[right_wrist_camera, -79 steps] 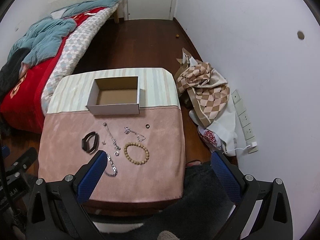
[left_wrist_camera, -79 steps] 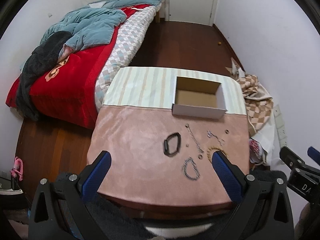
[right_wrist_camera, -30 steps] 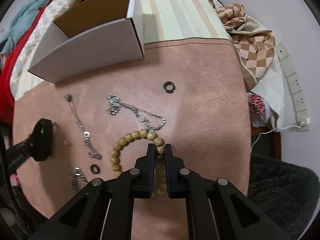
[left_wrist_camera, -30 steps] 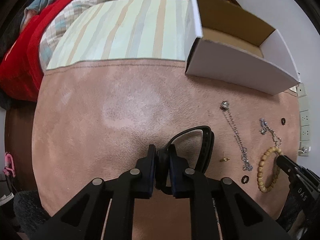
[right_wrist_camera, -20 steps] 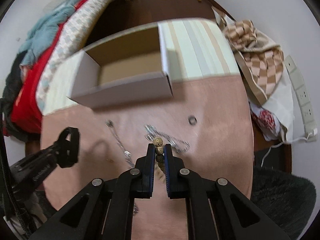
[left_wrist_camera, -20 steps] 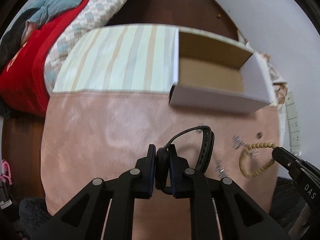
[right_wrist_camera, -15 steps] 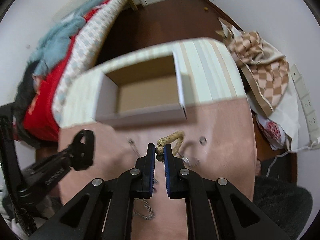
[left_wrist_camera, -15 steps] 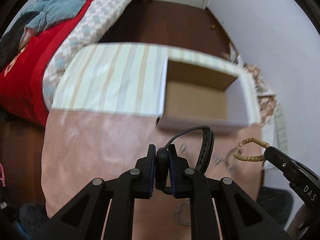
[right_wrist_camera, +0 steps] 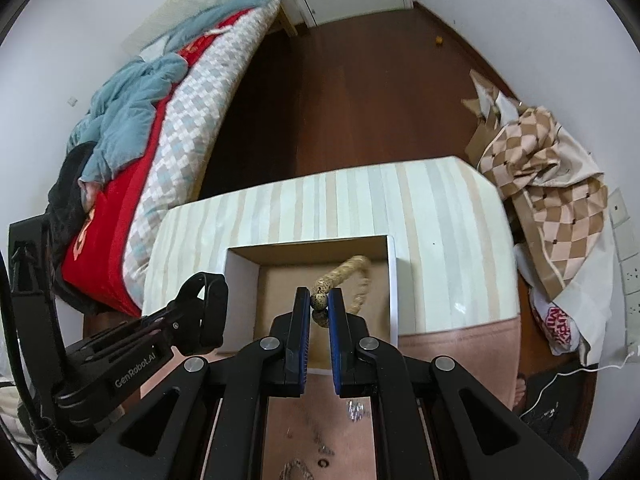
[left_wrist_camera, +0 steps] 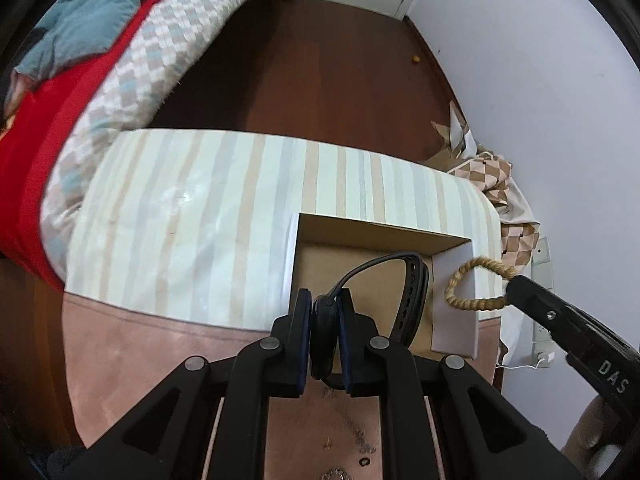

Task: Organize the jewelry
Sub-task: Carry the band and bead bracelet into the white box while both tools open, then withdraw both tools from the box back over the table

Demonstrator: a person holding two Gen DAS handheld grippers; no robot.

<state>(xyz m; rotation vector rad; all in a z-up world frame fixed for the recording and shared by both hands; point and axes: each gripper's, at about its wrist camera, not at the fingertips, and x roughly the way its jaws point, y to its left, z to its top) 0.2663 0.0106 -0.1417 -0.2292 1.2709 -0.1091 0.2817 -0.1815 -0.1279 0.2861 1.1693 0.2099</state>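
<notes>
My left gripper [left_wrist_camera: 325,322] is shut on a black wristband [left_wrist_camera: 414,292], whose loop hangs over the open white cardboard box [left_wrist_camera: 294,264]. My right gripper [right_wrist_camera: 319,308] is shut on a wooden bead bracelet [right_wrist_camera: 352,276], which dangles above the box's [right_wrist_camera: 394,280] brown floor. Each gripper shows in the other's view: the right gripper [left_wrist_camera: 514,282] with the bead bracelet [left_wrist_camera: 460,288] at the box's right wall, the left gripper [right_wrist_camera: 182,320] with the wristband [right_wrist_camera: 212,304] at the box's left wall. The box looks empty inside.
Silver chains [right_wrist_camera: 354,408] and a small dark ring [right_wrist_camera: 322,463] lie on the pink cloth below the grippers. The box stands on a striped cloth [left_wrist_camera: 200,208]. A bed [right_wrist_camera: 132,152] is at the left, a checkered fabric pile [right_wrist_camera: 548,184] by the right wall.
Both grippers lifted off the pink cloth, each carrying its piece, and moved forward until they hang over the box. The jaws stayed shut throughout.
</notes>
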